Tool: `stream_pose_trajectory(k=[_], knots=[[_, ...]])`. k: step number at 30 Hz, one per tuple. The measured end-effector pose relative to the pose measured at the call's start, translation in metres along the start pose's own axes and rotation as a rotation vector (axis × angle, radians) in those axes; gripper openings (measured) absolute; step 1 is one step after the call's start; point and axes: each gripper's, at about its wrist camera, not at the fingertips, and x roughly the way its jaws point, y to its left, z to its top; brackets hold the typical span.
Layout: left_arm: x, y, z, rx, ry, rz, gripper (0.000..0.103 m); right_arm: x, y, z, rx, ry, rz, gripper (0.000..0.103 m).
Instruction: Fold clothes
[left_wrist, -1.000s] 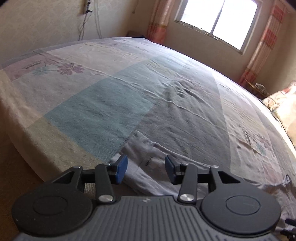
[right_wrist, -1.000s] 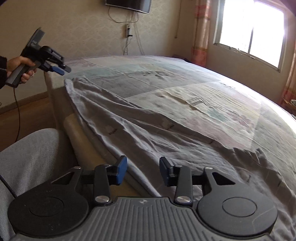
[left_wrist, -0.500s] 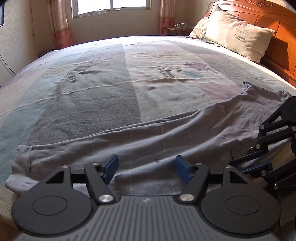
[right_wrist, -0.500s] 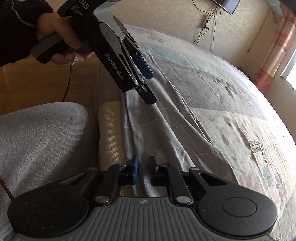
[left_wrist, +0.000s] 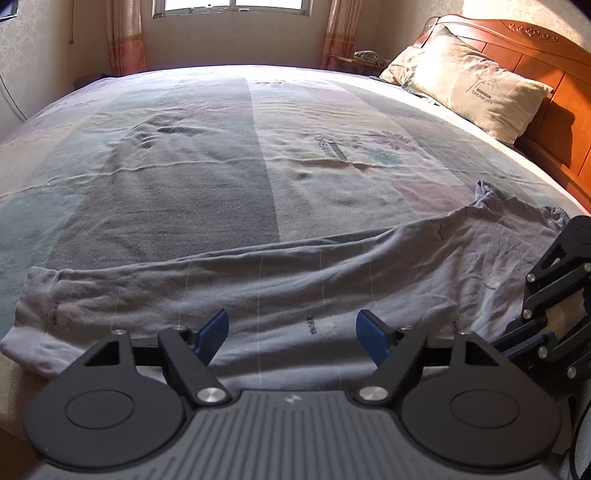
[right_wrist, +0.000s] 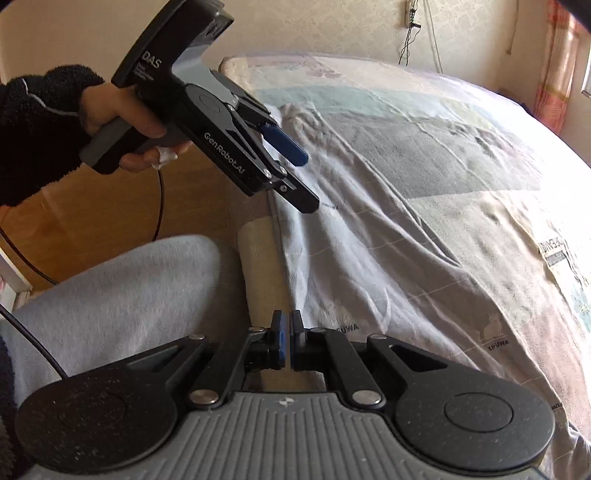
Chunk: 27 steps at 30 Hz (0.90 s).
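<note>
1. Grey trousers (left_wrist: 295, 280): a long garment with thin pale lines and small printed words, laid lengthwise along the near edge of the bed. In the left wrist view one cuff end lies at the left and the bunched waist end rises at the far right. The cloth is creased, not flat.
2. Right gripper (right_wrist: 286, 341): blue pads drawn almost together at the garment's near hem, where the cloth meets the bed's edge. A thin gap shows between the pads; whether cloth is pinched there cannot be told.
3. Left gripper (left_wrist: 291, 336): jaws spread wide, held just above the middle of the trousers, nothing between the blue pads. In the right wrist view it (right_wrist: 295, 177) hangs tilted down over the cloth, gripped by a hand (right_wrist: 125, 122) in a dark fleecy sleeve (right_wrist: 33, 125), with a black cable trailing below.
4. Bedspread (left_wrist: 207, 155): patchwork of grey, pale green and cream panels with a flower print, lying under the trousers.
5. Pillow (left_wrist: 476, 88): cream, printed, at the far right against a wooden headboard (left_wrist: 546, 55).
6. Window (left_wrist: 232, 4) with pink curtains (left_wrist: 125, 37), far wall.
7. Person's leg (right_wrist: 122, 295) in light grey cloth, near left of the right wrist view, beside the bed.
</note>
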Motion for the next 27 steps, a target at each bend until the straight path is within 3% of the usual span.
stream_pose_trajectory(k=[4,8,14,18,21,23,27], knots=[[0.027,-0.009,0.024,-0.032,-0.003,-0.132,0.079,-0.019,-0.012,0.002,0.068,-0.057,-0.078,0.011],[0.049,0.0,0.033,-0.136,0.009,-0.195,0.079,-0.03,-0.03,-0.005,0.138,-0.06,-0.174,0.011],[0.082,0.015,0.047,-0.292,0.028,-0.29,0.078,-0.023,-0.077,-0.006,0.263,-0.073,-0.221,0.013],[0.068,0.016,0.052,-0.304,-0.009,-0.259,0.078,-0.004,-0.106,0.001,0.334,-0.09,-0.227,0.017],[0.051,0.019,0.046,-0.294,-0.011,-0.303,0.08,0.001,-0.113,0.001,0.36,-0.086,-0.163,0.017],[0.048,0.02,0.039,-0.286,0.021,-0.318,0.083,0.01,-0.117,0.0,0.353,-0.044,-0.17,0.017],[0.072,0.028,0.03,-0.276,0.02,-0.214,0.082,0.029,-0.124,0.002,0.353,-0.048,-0.232,0.013]])
